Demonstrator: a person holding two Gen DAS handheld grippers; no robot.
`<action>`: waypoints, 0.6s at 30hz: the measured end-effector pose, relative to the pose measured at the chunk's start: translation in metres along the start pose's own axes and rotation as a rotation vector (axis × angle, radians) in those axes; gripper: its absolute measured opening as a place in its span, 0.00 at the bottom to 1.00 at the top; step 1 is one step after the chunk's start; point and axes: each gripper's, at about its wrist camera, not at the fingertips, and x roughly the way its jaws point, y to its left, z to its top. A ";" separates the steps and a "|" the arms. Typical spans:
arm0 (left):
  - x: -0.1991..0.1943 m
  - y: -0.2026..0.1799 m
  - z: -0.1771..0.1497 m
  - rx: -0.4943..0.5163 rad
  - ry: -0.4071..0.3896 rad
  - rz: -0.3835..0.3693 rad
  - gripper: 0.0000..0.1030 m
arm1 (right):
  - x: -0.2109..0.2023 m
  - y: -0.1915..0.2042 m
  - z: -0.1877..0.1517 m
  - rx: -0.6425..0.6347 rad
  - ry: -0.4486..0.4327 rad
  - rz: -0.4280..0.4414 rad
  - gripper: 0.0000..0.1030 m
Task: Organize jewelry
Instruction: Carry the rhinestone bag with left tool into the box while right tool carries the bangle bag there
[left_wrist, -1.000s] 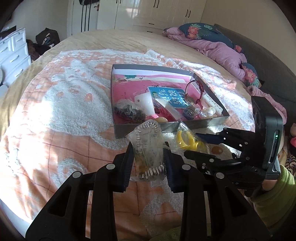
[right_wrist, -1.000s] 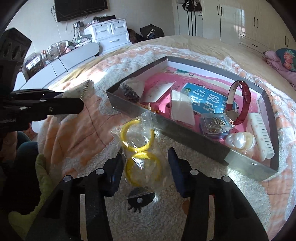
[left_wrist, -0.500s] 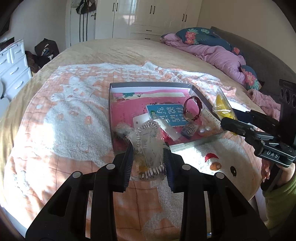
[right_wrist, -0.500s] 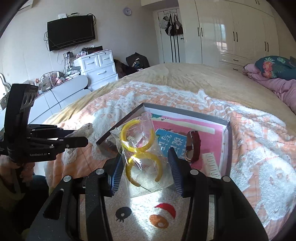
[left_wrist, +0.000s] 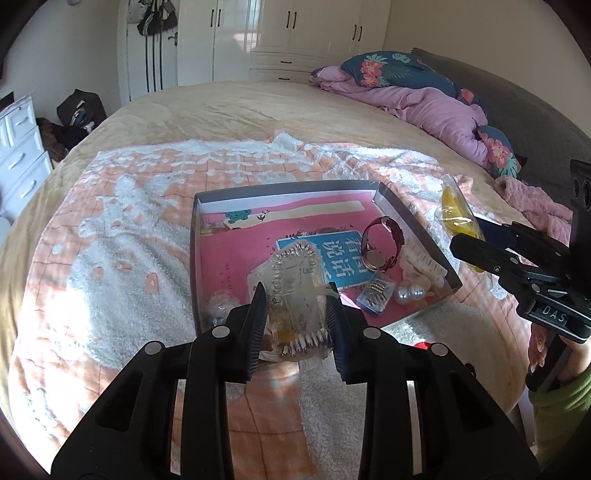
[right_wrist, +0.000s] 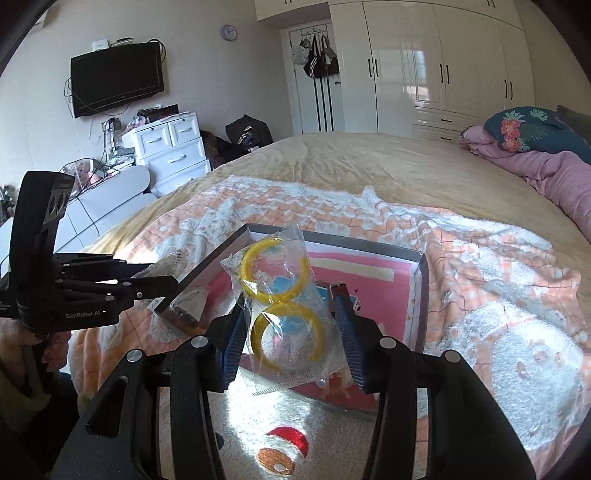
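Observation:
My left gripper (left_wrist: 297, 314) is shut on a clear bag with a silver chain bracelet (left_wrist: 295, 280), held above the near edge of the open grey box (left_wrist: 194, 258) with a pink floor. In the right wrist view my right gripper (right_wrist: 291, 325) is shut on a clear bag holding two yellow bangles (right_wrist: 284, 299), above the box's near corner (right_wrist: 417, 295). Each view shows the other gripper at its side: the right gripper (left_wrist: 465, 240) with the yellow bangle bag (left_wrist: 456, 214), and the left gripper (right_wrist: 159, 280) with the bracelet bag (right_wrist: 171, 262).
In the box lie a red-strapped watch (left_wrist: 380, 243), a blue booklet (left_wrist: 332, 251), a small packet (left_wrist: 375, 295), pearls (left_wrist: 408, 293) and a white hair clip (left_wrist: 424, 258). The box sits on an orange-white blanket (left_wrist: 129, 258) on a bed. A purple duvet (left_wrist: 424, 107) lies behind; white drawers (right_wrist: 170, 151) stand left.
Both grippers have risen with their bags. The yellow bangle bag left the blanket beside the box and now hangs above it. The box looks smaller and farther in both views.

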 end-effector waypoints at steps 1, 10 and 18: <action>0.003 -0.001 0.001 0.001 0.003 -0.002 0.23 | 0.000 -0.001 0.000 0.002 -0.003 -0.007 0.44; 0.015 -0.007 0.005 0.012 0.008 -0.022 0.23 | -0.006 -0.011 0.002 0.039 -0.035 -0.063 0.44; 0.026 -0.003 0.006 0.011 0.012 -0.031 0.23 | 0.001 -0.013 -0.003 0.056 -0.016 -0.099 0.44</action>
